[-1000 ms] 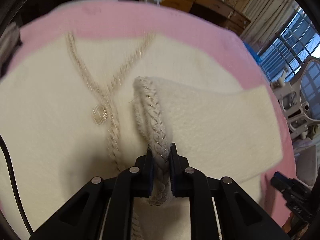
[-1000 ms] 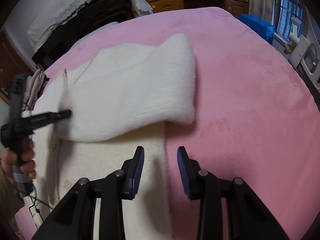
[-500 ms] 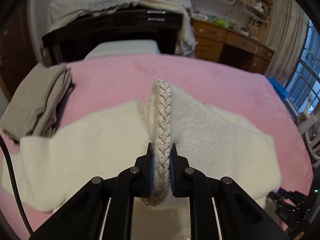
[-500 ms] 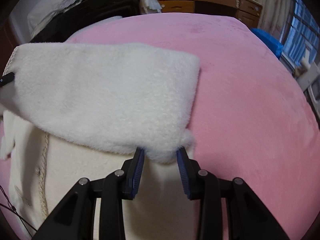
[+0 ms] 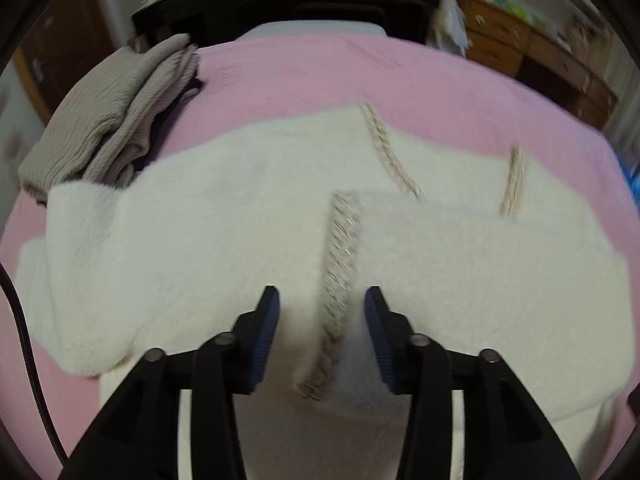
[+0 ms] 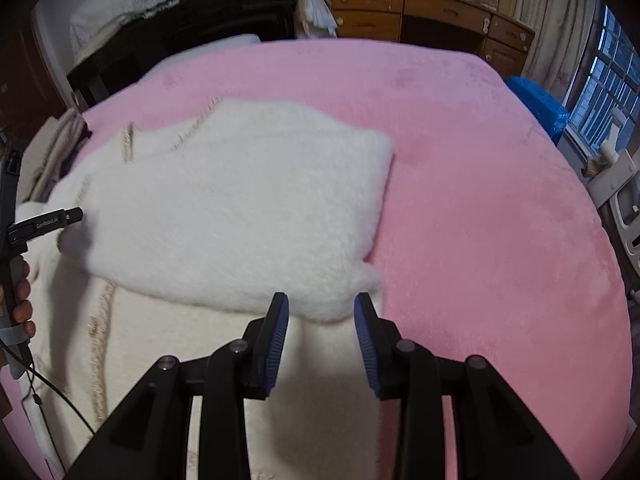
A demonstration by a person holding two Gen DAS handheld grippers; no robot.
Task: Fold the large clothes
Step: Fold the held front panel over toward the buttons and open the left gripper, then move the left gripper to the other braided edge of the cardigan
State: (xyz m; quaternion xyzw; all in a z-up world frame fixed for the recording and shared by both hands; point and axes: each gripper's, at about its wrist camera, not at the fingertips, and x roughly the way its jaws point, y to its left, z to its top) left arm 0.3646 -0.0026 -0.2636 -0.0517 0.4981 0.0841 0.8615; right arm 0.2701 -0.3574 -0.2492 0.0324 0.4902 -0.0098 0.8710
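Observation:
A fluffy white cardigan (image 5: 180, 240) with braided beige trim (image 5: 340, 256) lies on the pink bed (image 5: 320, 72). Its sleeve is folded across the body, cuff trim between my fingers. My left gripper (image 5: 320, 304) is open just above that cuff, holding nothing. In the right wrist view the folded sleeve (image 6: 240, 208) lies over the cardigan body (image 6: 160, 360). My right gripper (image 6: 320, 312) is open at the sleeve's shoulder corner, empty. The left gripper's fingers (image 6: 60, 216) show at the far left edge there.
A pile of folded beige clothes (image 5: 108, 112) sits at the bed's left edge. A black headboard (image 5: 280, 4) and wooden drawers (image 6: 420, 16) stand behind. Bare pink blanket (image 6: 500, 200) lies right of the cardigan. A blue bag (image 6: 536, 104) and window are at right.
My left gripper has opened and let go of the braided cuff, which now lies on the cardigan. The sleeve has dropped flat across the body. My right gripper stayed open at the sleeve corner.

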